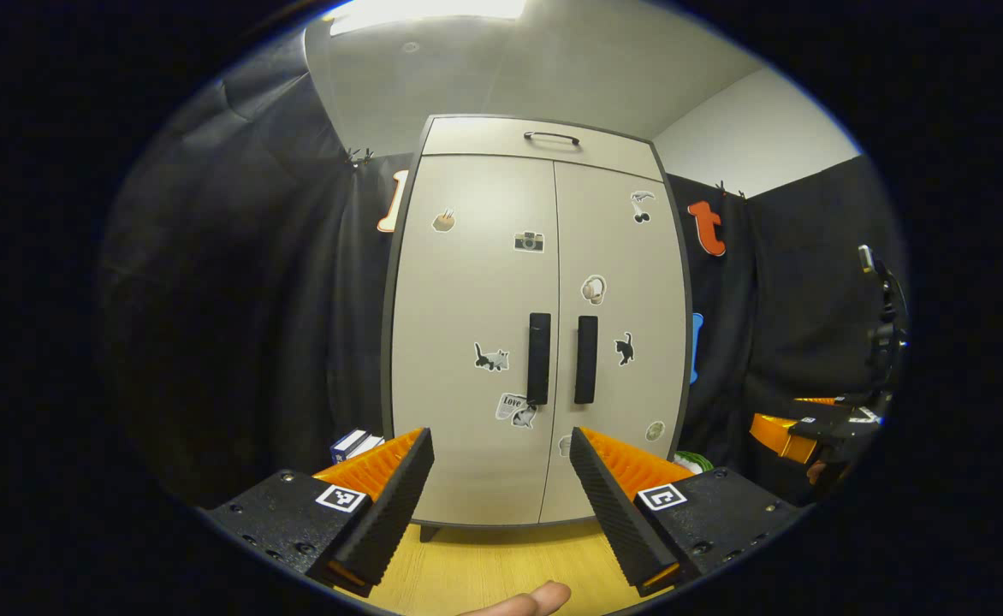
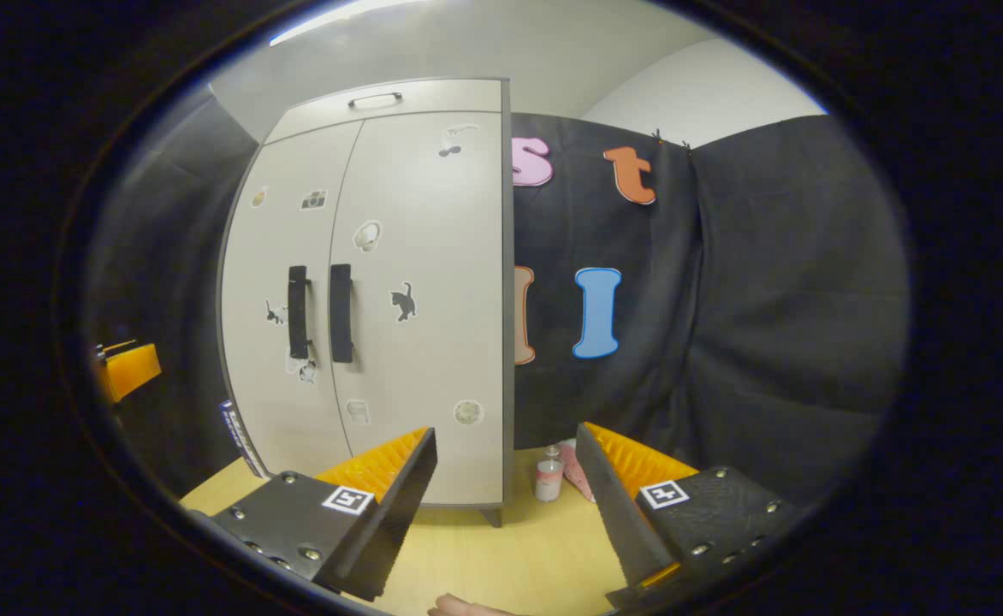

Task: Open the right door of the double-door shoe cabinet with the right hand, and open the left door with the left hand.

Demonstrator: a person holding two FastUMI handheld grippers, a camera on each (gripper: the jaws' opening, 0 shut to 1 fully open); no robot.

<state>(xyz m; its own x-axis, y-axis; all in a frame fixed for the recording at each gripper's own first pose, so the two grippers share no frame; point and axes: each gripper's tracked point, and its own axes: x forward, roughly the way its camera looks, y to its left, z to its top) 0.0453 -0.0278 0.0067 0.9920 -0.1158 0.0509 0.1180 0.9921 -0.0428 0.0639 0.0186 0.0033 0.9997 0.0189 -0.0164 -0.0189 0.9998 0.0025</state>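
In the left gripper view the left gripper (image 1: 501,479) has its ridged, wedge-shaped fingers spread wide, holding and touching nothing. Ahead stands the shoe cabinet (image 1: 484,282) on a yellow wooden floor (image 1: 501,569), smooth beige panels in a dark frame. Both doors are closed: the left door (image 1: 459,342) and right door (image 1: 630,282) meet at the centre, each with a flat black vertical handle and small stickers. A small box (image 1: 354,443) sits at the cabinet's lower left corner. In the right gripper view the right gripper (image 2: 506,496) gapes equally wide, empty, with a small can (image 2: 548,479) by the cabinet's lower right corner.
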